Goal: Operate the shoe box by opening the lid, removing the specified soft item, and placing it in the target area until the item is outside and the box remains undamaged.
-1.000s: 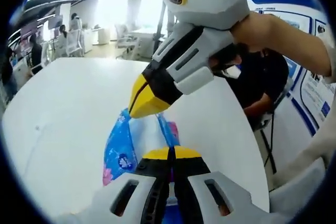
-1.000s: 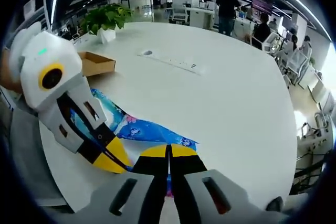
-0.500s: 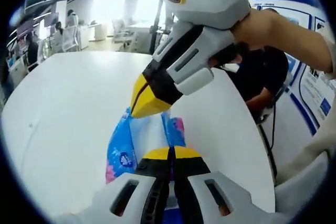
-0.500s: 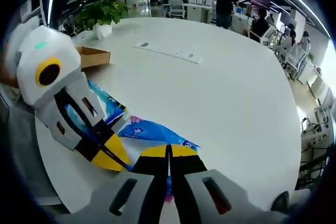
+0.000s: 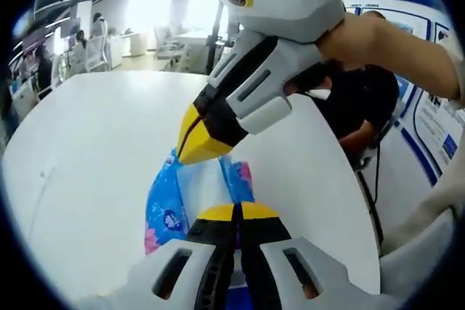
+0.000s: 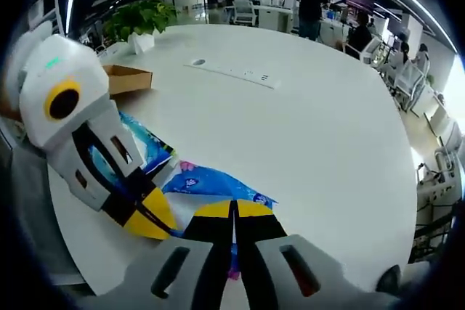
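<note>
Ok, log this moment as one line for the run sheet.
left gripper: shut on blue soft pack | right gripper: shut on same pack | pack: over white table | cardboard box: behind, apart

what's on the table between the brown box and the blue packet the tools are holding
Nothing: in the right gripper view the white table is bare between the open brown box and the blue packet. The left tool and right tool are both shut on the packet.

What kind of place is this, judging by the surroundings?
Probably an open-plan office or lab: a large white table with a built-in power strip, a potted plant, and desks with people behind it.
</note>
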The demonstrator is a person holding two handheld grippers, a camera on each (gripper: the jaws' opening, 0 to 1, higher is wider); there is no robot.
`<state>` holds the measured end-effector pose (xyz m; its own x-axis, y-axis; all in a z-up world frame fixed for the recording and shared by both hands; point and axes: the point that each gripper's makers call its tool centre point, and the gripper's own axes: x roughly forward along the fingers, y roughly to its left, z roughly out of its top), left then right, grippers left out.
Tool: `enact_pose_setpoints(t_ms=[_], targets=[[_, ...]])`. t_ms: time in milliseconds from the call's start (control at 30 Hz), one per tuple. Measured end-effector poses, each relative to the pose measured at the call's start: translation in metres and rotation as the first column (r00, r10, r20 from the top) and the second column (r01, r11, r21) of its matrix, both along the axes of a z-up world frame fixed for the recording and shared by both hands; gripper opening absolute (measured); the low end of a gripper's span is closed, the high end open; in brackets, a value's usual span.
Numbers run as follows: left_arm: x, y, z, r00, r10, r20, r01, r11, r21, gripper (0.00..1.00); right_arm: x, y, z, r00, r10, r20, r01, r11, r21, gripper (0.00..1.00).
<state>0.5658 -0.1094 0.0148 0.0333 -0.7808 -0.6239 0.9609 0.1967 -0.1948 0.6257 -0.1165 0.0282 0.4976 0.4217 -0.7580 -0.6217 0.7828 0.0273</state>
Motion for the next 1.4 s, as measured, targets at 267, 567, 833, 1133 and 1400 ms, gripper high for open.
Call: enact_pose_setpoints(t_ms=[267,567,833,1133,1400], targets=[[-0.001,0.002,0.001,0.999,-0.017,0.034,0.017,1.000,0.014,0.00,0.001,0.001,0.003,1.000,-0.009,0.025,0.009,1.000,-0.002,0.00],[-0.001,0.011,0.008,0.997,-0.032,0.067,0.030,0.999,0.040,0.06,-0.001,0.003,0.011,0.999,-0.033,0.039,0.032,0.999,0.016,0.03],[-0.003,0.018,0.022,0.996,-0.027,0.085,0.023,0.999,0.048,0.13,-0.005,0.004,0.026,0.998,-0.026,0.066,0.026,1.000,0.011,0.07],[-0.003,0.043,0.044,0.996,0.015,0.087,-0.022,0.997,0.074,0.19,-0.022,0.011,0.046,0.997,0.004,0.082,-0.004,1.000,-0.006,0.15],[-0.006,0.078,0.068,0.993,0.106,0.062,-0.110,0.992,0.068,0.29,-0.038,0.020,0.060,0.995,0.020,0.093,-0.018,1.000,-0.019,0.21]])
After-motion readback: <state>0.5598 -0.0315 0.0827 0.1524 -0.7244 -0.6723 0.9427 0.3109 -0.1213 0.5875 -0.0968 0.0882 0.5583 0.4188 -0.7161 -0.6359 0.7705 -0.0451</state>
